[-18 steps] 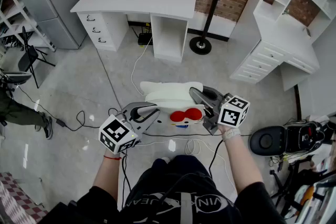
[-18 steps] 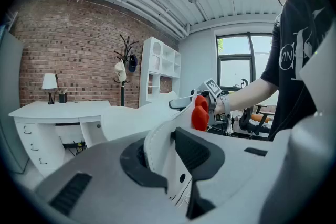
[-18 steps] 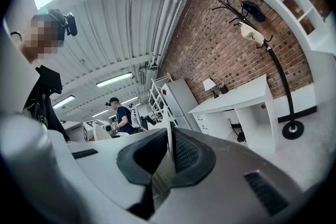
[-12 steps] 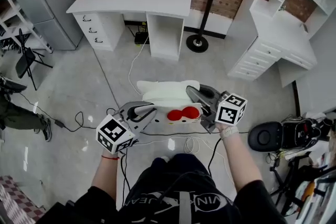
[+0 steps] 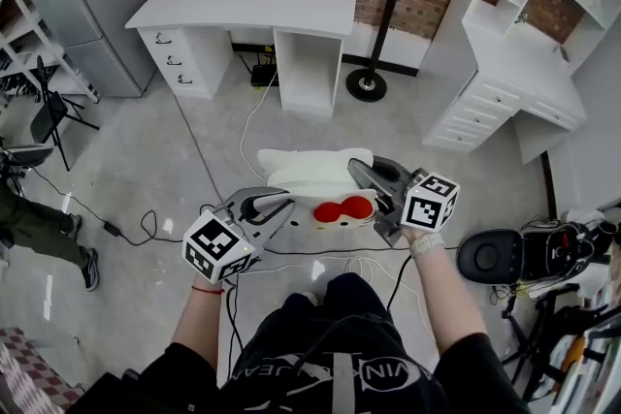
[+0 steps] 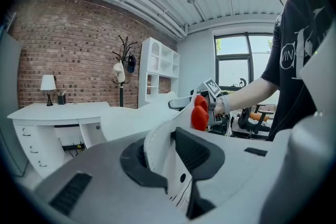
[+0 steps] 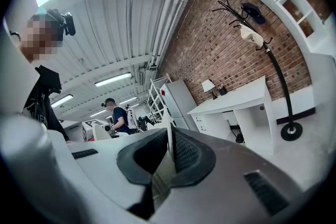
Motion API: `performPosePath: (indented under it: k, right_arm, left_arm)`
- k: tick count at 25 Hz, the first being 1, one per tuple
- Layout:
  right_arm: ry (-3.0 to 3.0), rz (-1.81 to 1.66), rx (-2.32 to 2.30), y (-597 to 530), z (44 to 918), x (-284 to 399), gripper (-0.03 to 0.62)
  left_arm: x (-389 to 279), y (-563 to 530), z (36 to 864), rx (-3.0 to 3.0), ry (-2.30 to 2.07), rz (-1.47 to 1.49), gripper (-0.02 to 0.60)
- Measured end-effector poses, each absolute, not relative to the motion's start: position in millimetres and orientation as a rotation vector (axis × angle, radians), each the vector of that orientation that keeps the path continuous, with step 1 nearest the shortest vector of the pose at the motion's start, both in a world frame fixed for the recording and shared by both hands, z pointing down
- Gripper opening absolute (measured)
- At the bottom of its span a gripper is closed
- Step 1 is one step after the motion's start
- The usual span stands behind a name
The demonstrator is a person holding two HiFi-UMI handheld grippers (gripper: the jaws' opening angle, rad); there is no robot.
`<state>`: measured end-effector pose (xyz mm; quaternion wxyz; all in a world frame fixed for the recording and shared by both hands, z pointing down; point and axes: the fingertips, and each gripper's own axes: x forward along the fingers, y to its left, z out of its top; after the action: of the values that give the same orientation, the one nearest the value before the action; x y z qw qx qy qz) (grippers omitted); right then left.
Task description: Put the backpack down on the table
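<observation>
So in the head view the white backpack [image 5: 312, 177] hangs between the two grippers just above dead centre. It's over the grey floor [image 5: 155, 160] and well apart from the white table [image 5: 254, 0] up at 12 o'clock. The left gripper [image 5: 279, 207] has it from 8 o'clock and the right gripper [image 5: 362, 174] from 4 o'clock.

What that view doesn't give is the grip itself. The left gripper view does: its jaws are clamped on a thick white padded edge of the backpack, with the red bow [image 6: 199, 114] poking up right behind. The right gripper view shows its jaws pinched on a thin white strip of the bag, seen edge-on. That view also catches a second person [image 7: 117, 116] standing back in the room at 9 o'clock. The head view only has somebody's leg [image 5: 39, 226] at its 9 o'clock edge, but it's the only one showing the cables [image 5: 146, 226] on the floor.

Readable text: white letters on the black shirt [image 5: 330, 373], and only "VIN" comes out clear, in both the head view and the left gripper view.
</observation>
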<state>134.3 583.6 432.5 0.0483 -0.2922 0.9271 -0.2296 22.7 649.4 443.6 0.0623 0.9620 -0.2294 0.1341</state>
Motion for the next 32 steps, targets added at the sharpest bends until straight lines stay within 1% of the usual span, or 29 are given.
performPosePath:
  k: [6,13,20,32]
  right_arm:
    - [2.821,-0.699,-0.874,568.7,430.2,126.6,0.014]
    - [2.822,-0.703,-0.833,526.7,439.3,114.9,0.015]
    - [2.829,-0.723,-0.758,458.2,452.7,103.6,0.015]
    - [2.909,-0.665,-0.671,316.6,431.7,90.2,0.015]
  left_arm:
    - [15.5,636.6,440.1,2.921,-0.718,0.417,0.061]
    - [5.3,597.9,448.5,2.908,-0.787,0.424,0.061]
    - [-2.3,535.1,459.8,2.881,-0.87,0.45,0.061]
    - [-11.0,398.6,446.0,2.827,-0.903,0.395,0.061]
